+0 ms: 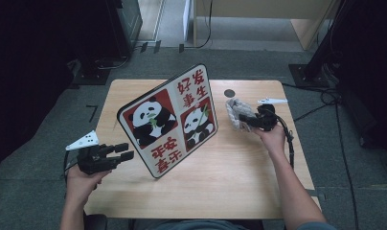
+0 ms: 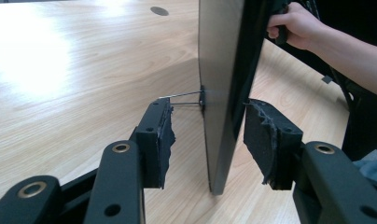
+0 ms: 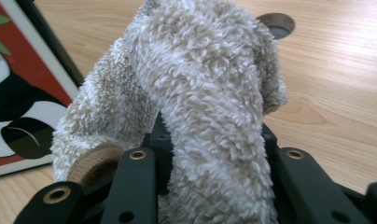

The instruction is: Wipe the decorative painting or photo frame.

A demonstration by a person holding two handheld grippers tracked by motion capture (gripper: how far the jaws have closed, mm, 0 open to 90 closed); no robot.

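Note:
A square picture board (image 1: 170, 120) with two pandas and red characters stands upright on the wooden table (image 1: 239, 187). A thin wire stand (image 2: 186, 95) props its back. My left gripper (image 1: 126, 150) is at the board's near left edge. In the left gripper view that edge (image 2: 219, 116) stands between the jaws of my left gripper (image 2: 213, 137), which is open, with a gap to each torn foam pad. At the right of the board, my right gripper (image 1: 243, 118) is shut on a fluffy beige cloth (image 1: 235, 111). The cloth (image 3: 200, 93) drapes over the jaws of my right gripper (image 3: 214, 154).
A round cable hole (image 1: 229, 92) lies in the table top behind the cloth. The person's right hand (image 2: 294, 23) shows past the board in the left gripper view. Bare wood stretches in front of the board. Dark floor and cables surround the table.

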